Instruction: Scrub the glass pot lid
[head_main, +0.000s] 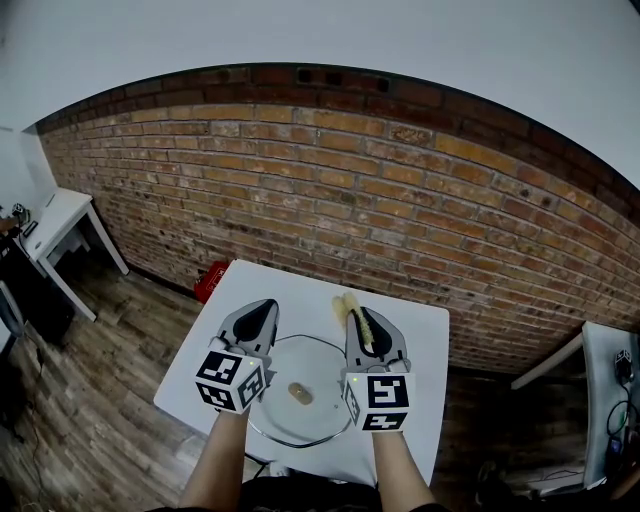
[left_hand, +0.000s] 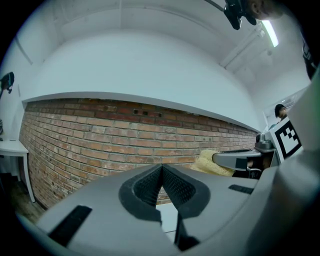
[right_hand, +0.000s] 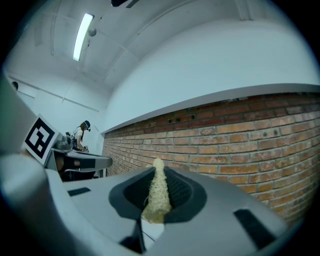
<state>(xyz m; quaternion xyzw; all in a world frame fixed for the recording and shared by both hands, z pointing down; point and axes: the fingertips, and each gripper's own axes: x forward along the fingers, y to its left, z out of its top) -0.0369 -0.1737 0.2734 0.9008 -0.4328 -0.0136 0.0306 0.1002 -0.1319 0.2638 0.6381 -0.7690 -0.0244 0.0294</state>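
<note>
A red brick wall (head_main: 400, 190) stands behind a small white tabletop (head_main: 425, 340). The glass pot lid (head_main: 300, 415) lies flat on it, knob up, below and between the two tools. The left hand-held gripper (head_main: 262, 310) hangs above the lid's left edge, its jaws pressed together with nothing in them. The right hand-held gripper (head_main: 362, 318) is clamped on a yellow fibrous scrubber (right_hand: 157, 195) that sticks out past its tips
</note>
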